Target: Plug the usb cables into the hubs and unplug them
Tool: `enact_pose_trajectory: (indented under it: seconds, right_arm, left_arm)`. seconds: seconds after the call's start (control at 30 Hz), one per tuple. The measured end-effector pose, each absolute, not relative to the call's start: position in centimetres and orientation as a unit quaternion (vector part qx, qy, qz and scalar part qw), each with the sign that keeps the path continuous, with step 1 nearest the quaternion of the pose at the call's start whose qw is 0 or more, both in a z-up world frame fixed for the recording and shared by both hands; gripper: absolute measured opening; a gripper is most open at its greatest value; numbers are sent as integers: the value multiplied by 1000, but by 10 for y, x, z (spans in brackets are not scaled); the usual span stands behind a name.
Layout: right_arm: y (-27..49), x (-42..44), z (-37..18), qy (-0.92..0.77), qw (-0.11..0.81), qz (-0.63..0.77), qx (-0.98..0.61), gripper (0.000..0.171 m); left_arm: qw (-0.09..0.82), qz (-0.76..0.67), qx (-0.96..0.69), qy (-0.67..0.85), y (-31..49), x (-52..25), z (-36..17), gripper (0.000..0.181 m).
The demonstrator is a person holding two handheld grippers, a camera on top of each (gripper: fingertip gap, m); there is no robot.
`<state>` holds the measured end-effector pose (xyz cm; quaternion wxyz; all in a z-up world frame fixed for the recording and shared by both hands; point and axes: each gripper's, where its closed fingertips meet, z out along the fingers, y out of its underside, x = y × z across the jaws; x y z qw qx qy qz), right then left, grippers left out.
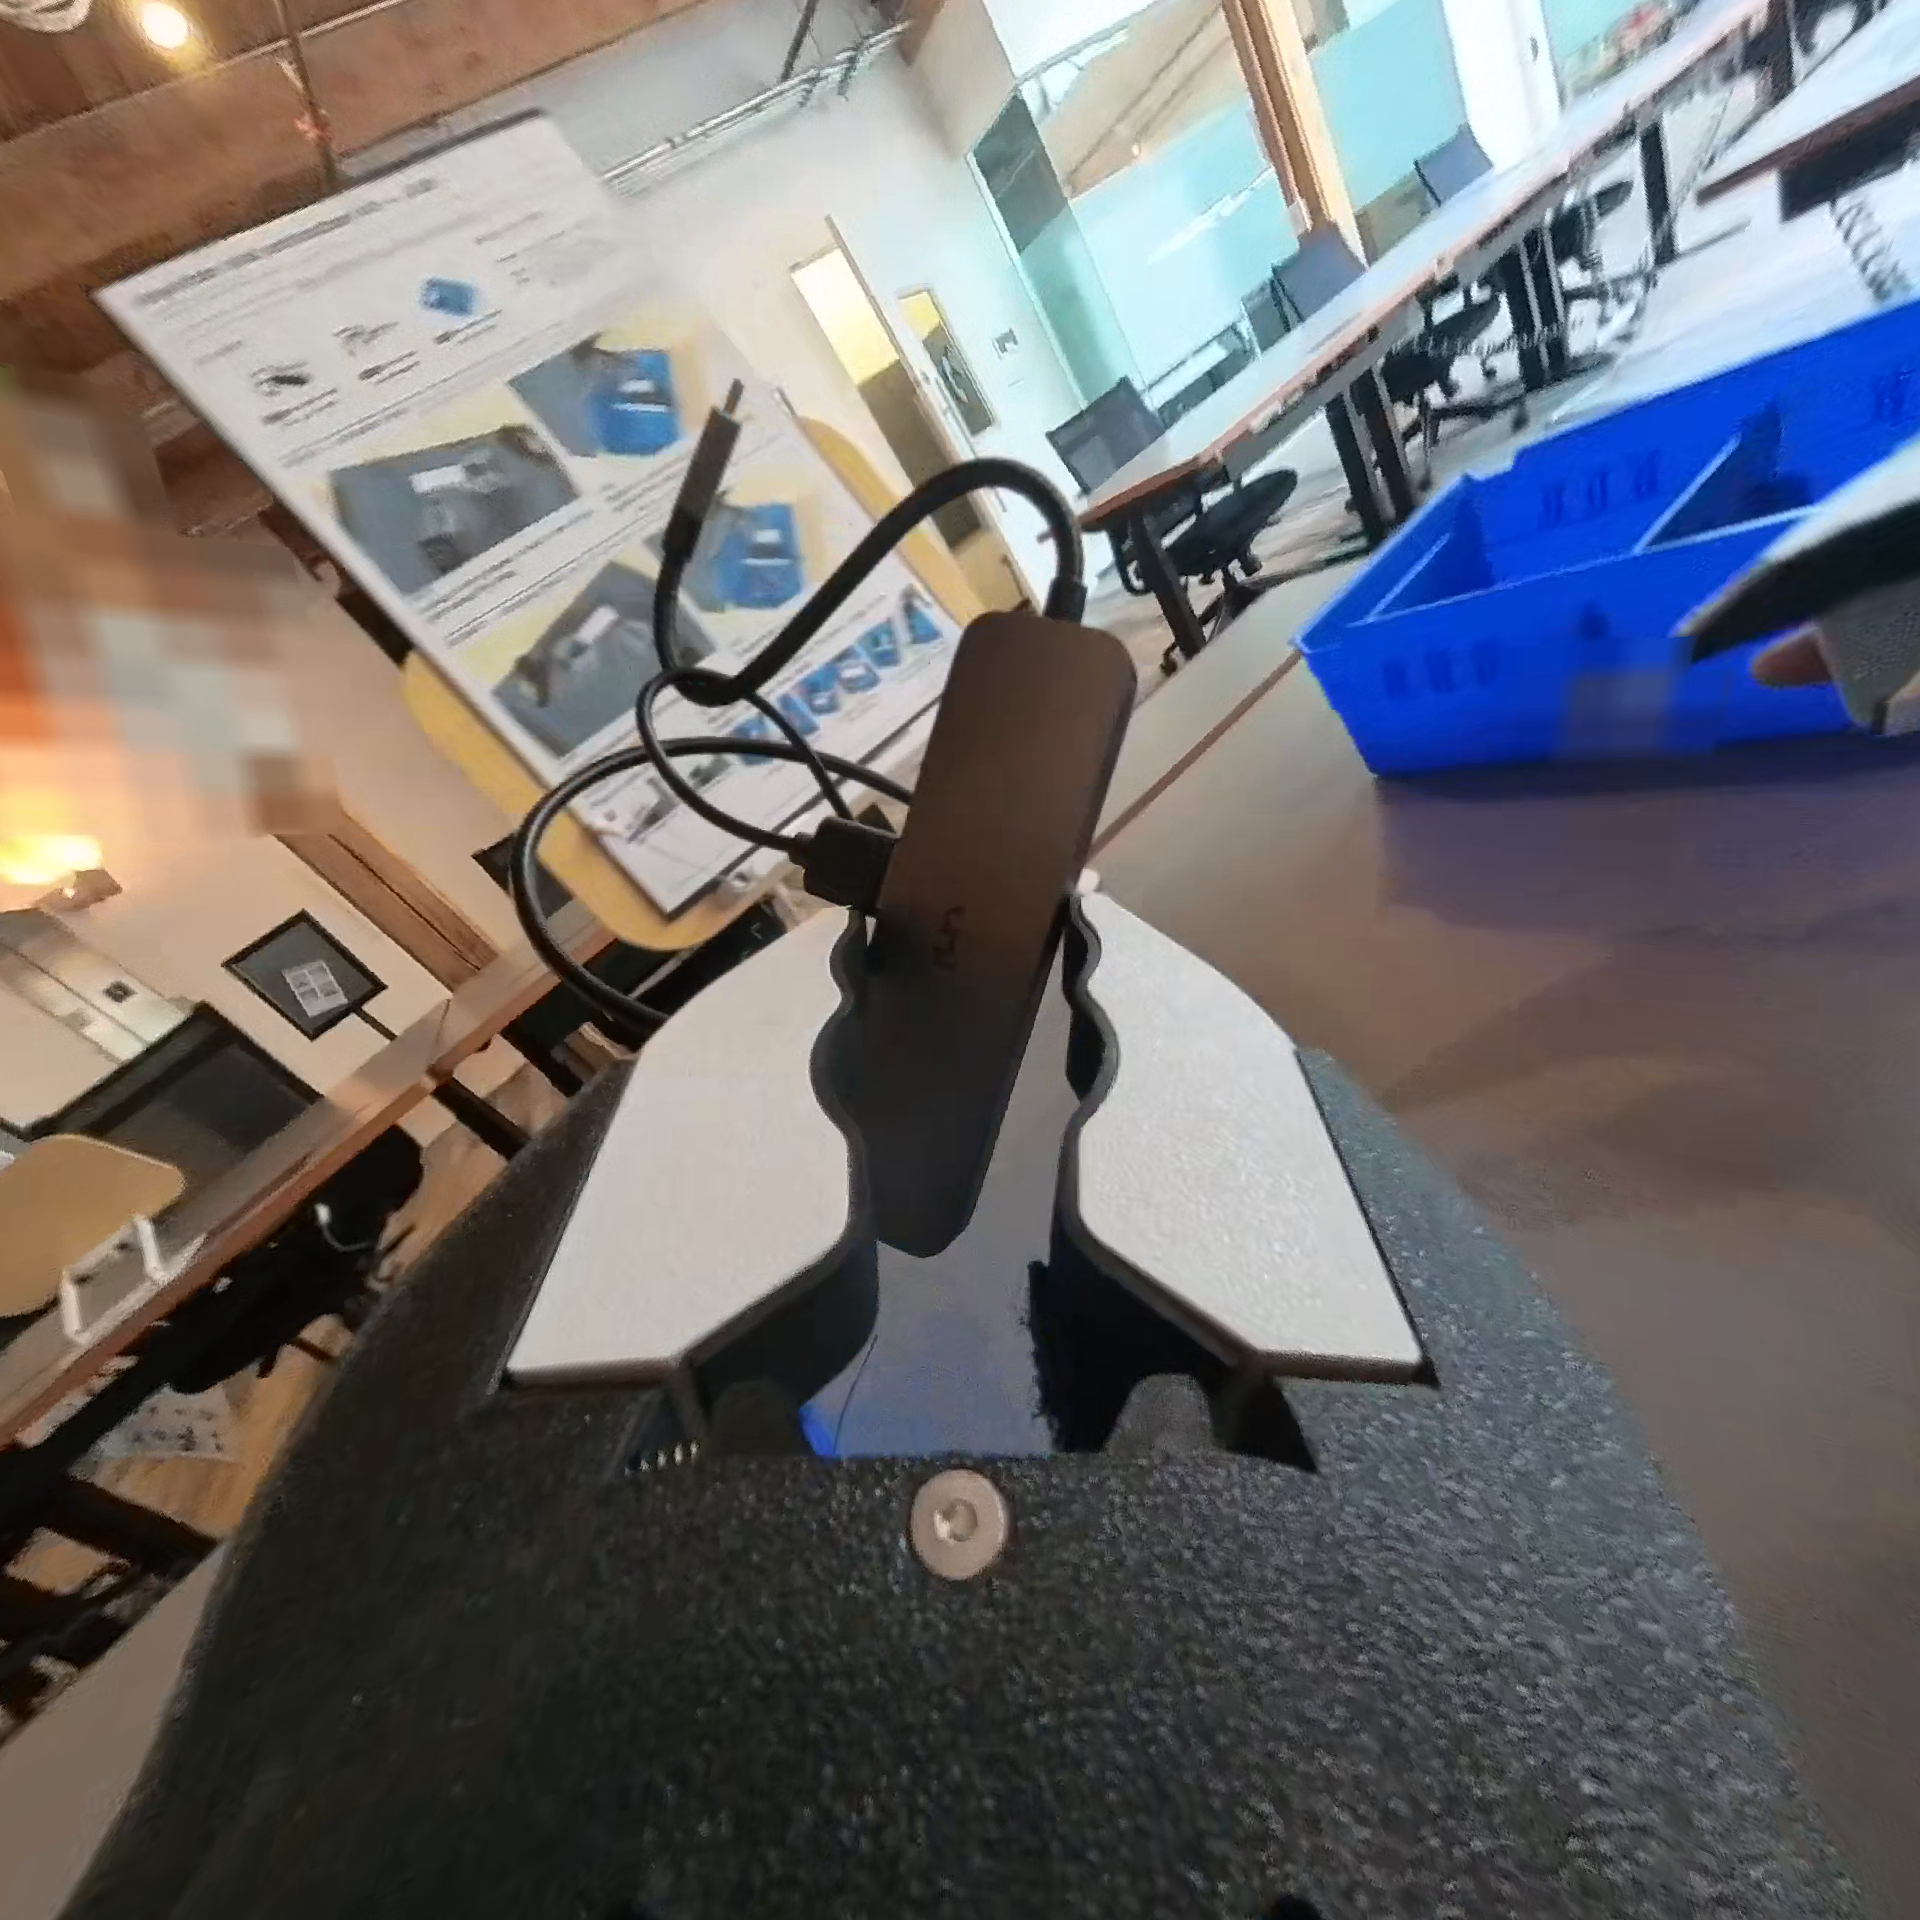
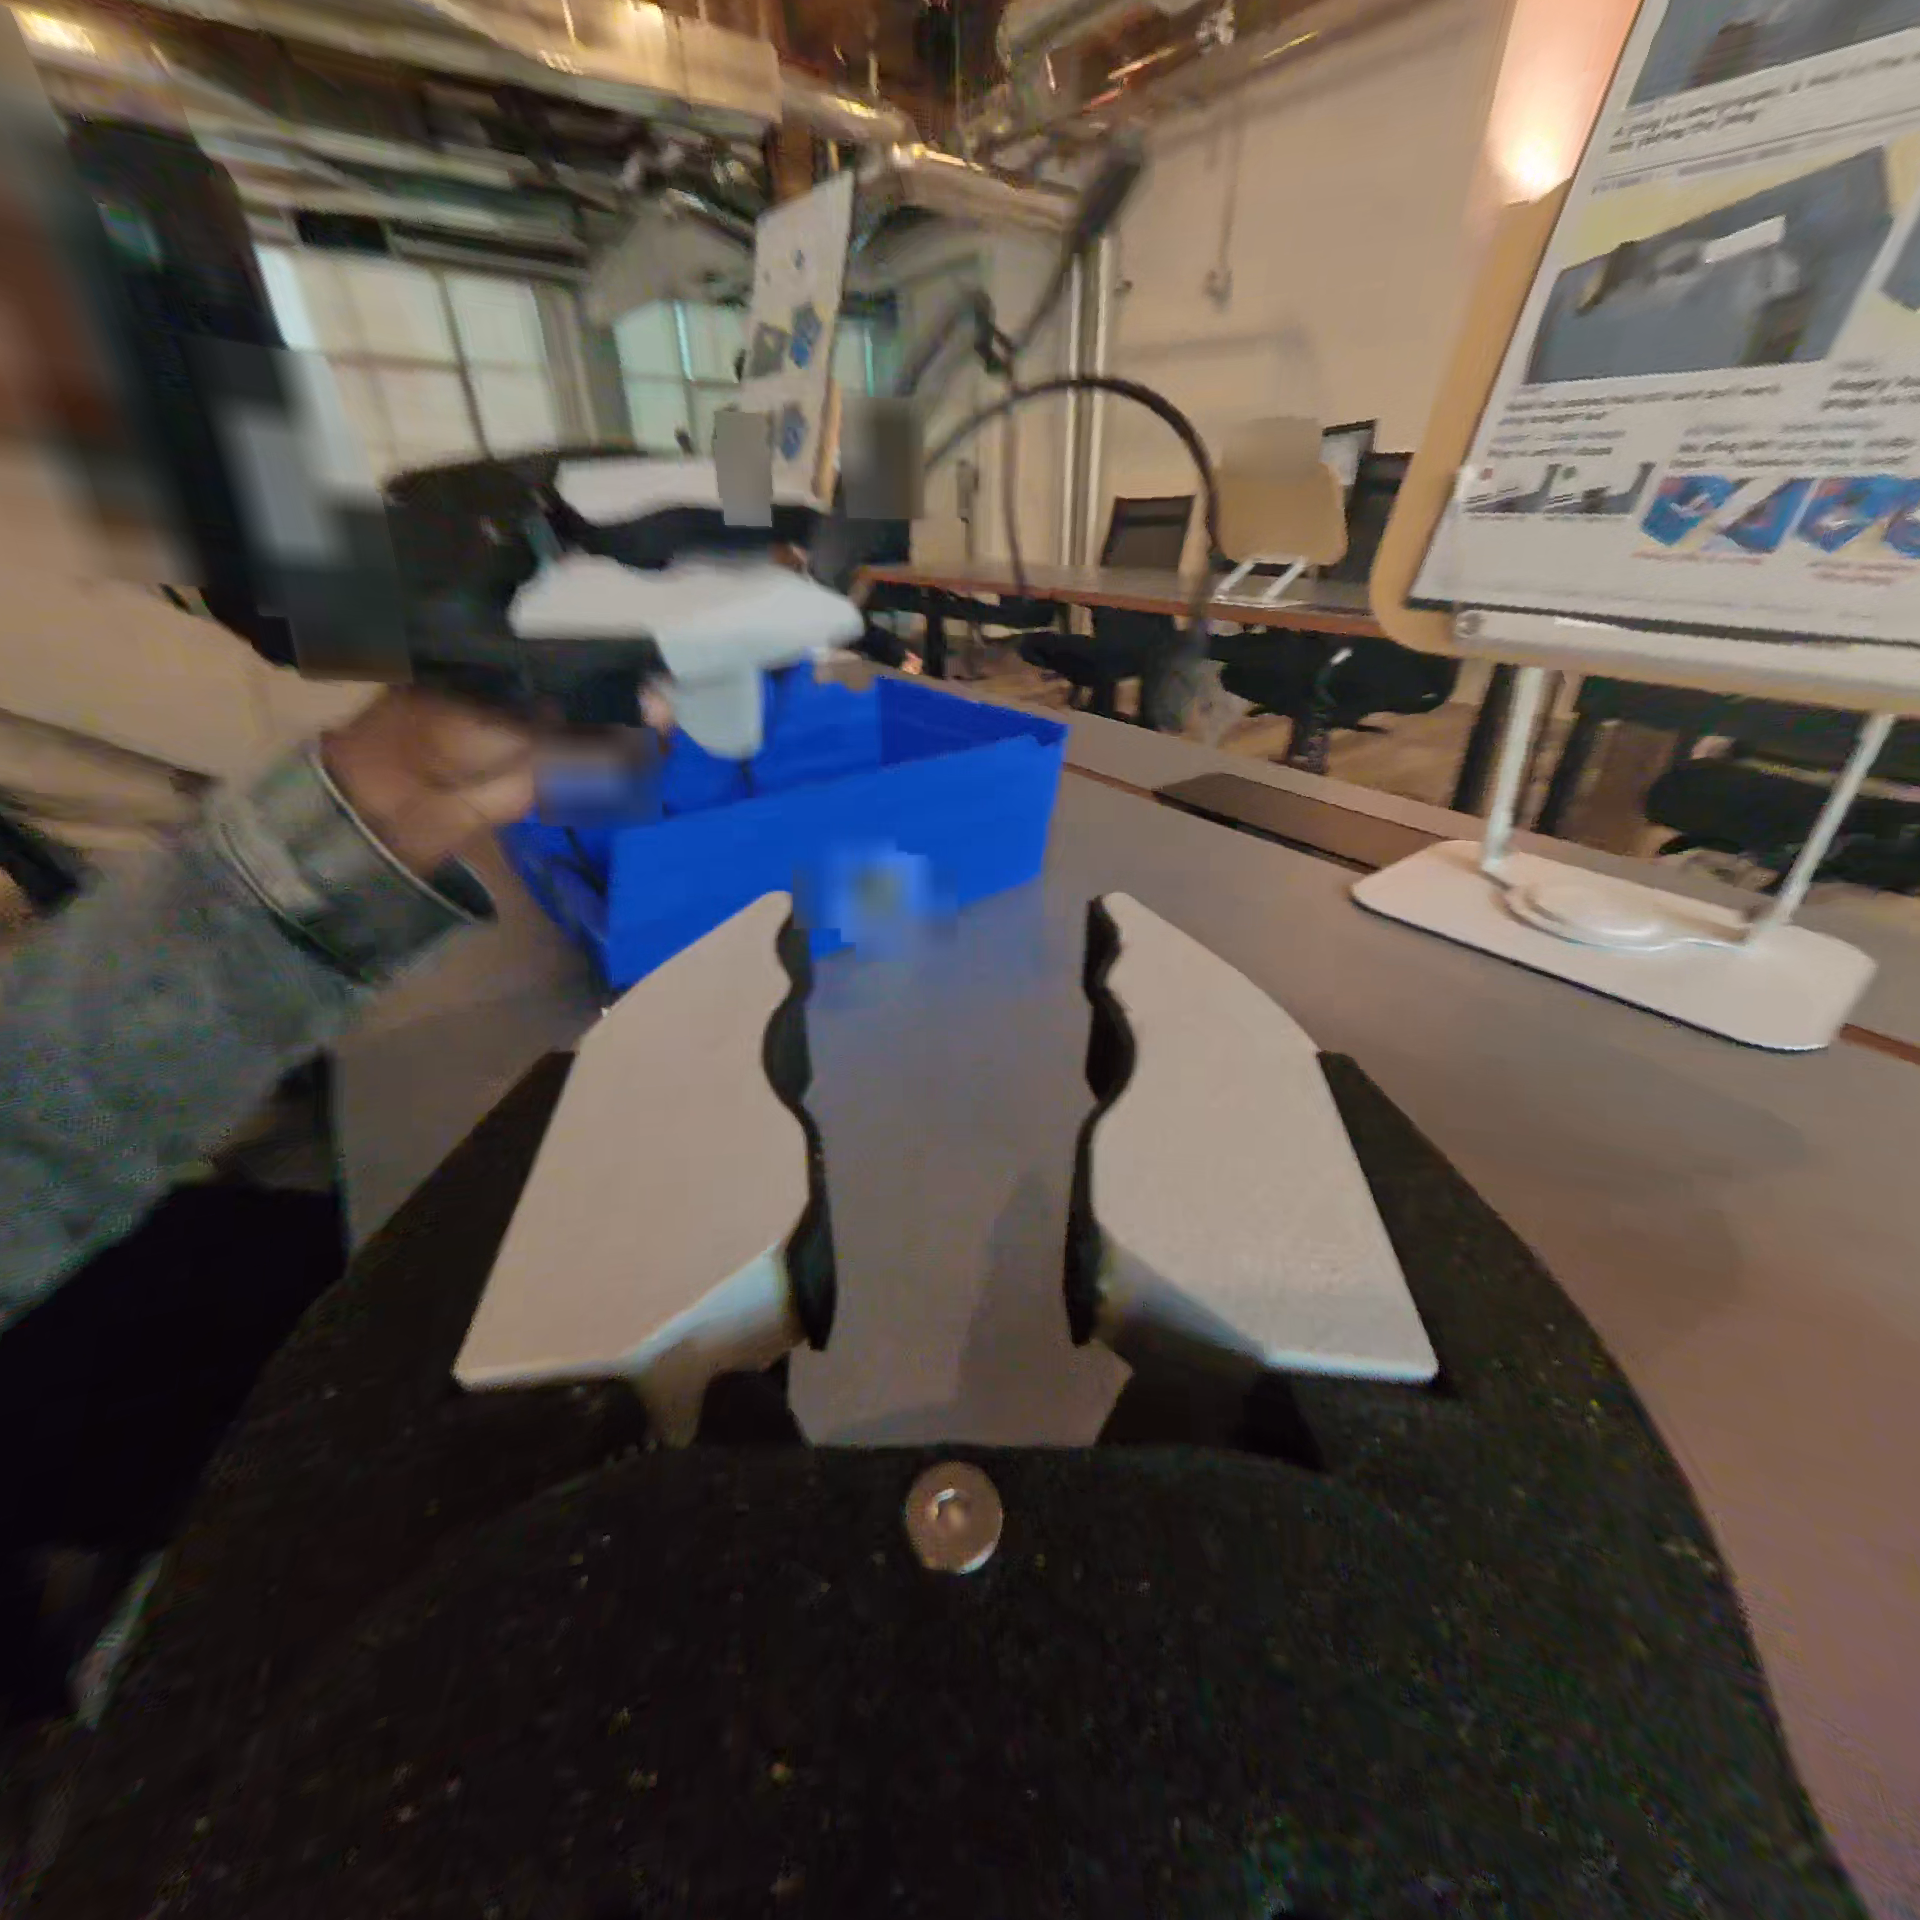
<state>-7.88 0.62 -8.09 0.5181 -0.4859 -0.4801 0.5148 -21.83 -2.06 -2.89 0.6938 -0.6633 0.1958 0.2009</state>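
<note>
My left gripper (image 1: 961,1039) pinches a black hub (image 1: 997,904) between its two grey fingers (image 1: 727,1143), hub lifted off the table and tilted, its far end leaning to 1 o'clock. A black plug (image 1: 847,857) sits in the hub's side at 9 o'clock, its cable (image 1: 592,831) looping out left. Another thin cable leaves the hub's top end, curls over, and its free plug (image 1: 712,457) sticks up at 11 o'clock, unplugged. Blue bin (image 1: 1558,623) on the dark table (image 1: 1455,987) at 2 o'clock. In the right wrist view my right gripper (image 2: 940,1101) is spread wide, nothing between the fingers, only table under it. Blue bin at 12 o'clock there, left gripper blurred above it at 10 o'clock. White sign stand (image 2: 1621,935) at 2 o'clock.
</note>
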Motion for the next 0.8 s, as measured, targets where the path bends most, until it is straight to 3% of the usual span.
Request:
enact_pose_trajectory:
  seconds: [0.13,0.3,0.47,0.5,0.57,0.7,0.8]
  right_arm:
    - [3,-73,-63,-439,474,581,-495,67]
    - [30,-64,-62,-371,444,610,-541,52]
    - [36,-66,-70,-350,390,632,-570,53]
    - [33,-68,-75,-359,379,628,-577,50]
    - [29,-70,-80,-370,371,624,-579,21]
    - [23,-68,-75,-381,381,633,-555,12]
    - [19,-59,-58,-395,427,640,-501,12]
  left_arm:
    - [644,239,-679,259,10,-161,-51,36]
    - [633,238,-673,300,29,-112,-63,36]
    - [608,264,-664,346,30,-89,-79,36]
    - [604,277,-660,352,30,-88,-80,36]
    - [594,293,-655,363,30,-86,-83,36]
    - [591,276,-661,371,27,-83,-88,35]
    - [642,194,-665,329,22,-77,-73,41]
